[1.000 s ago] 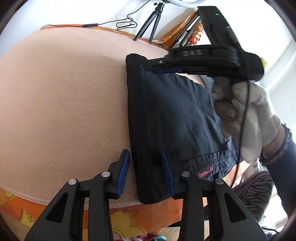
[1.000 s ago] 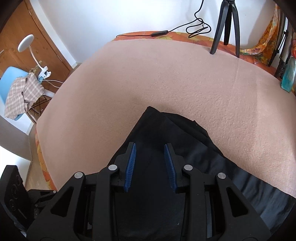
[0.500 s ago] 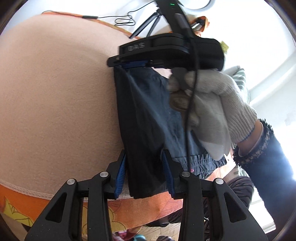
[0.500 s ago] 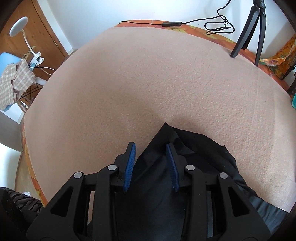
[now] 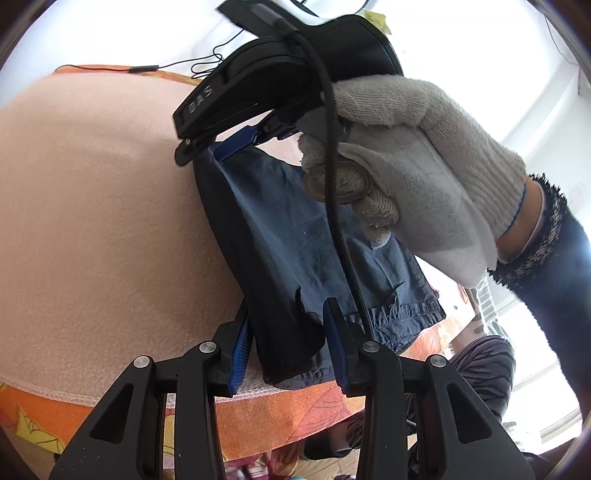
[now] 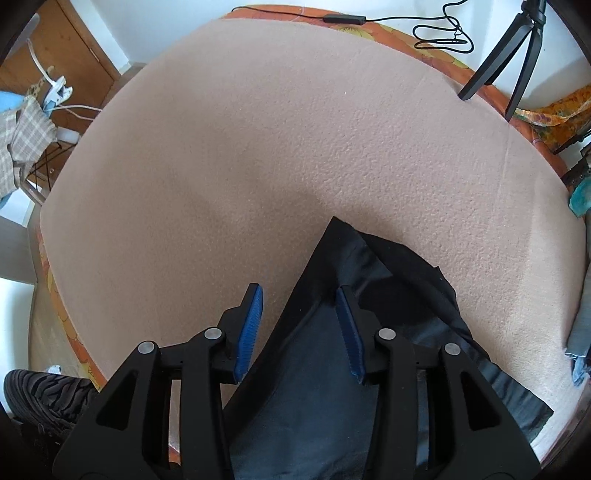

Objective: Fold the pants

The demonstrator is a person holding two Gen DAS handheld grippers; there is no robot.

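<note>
Folded pants on a fleecy blanket

The dark, smooth-woven pants (image 5: 280,236) lie on the nubby peach blanket (image 5: 103,206) near its edge. The left gripper (image 5: 286,343) clamps their thick folded edge; the right gripper (image 6: 299,325), jaws opening, straddles a limp corner without pressing.

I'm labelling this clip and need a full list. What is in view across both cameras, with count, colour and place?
pants: one, dark navy, folded on the blanket, near end between the left gripper's pads
blanket: one, pale pink, covering the surface
patterned cloth: one, orange with yellow, under the blanket's edge
tripod: one, black, far right corner
cable: one, black, coiled at the far edge
checked cloth: one, beige, left, off the surface
left gripper: black, blue pads, clamped on the pants
right gripper: black, blue pads, jaws opening, pants' edge loose between them
gloved hand: white glove, holding the right gripper
</note>
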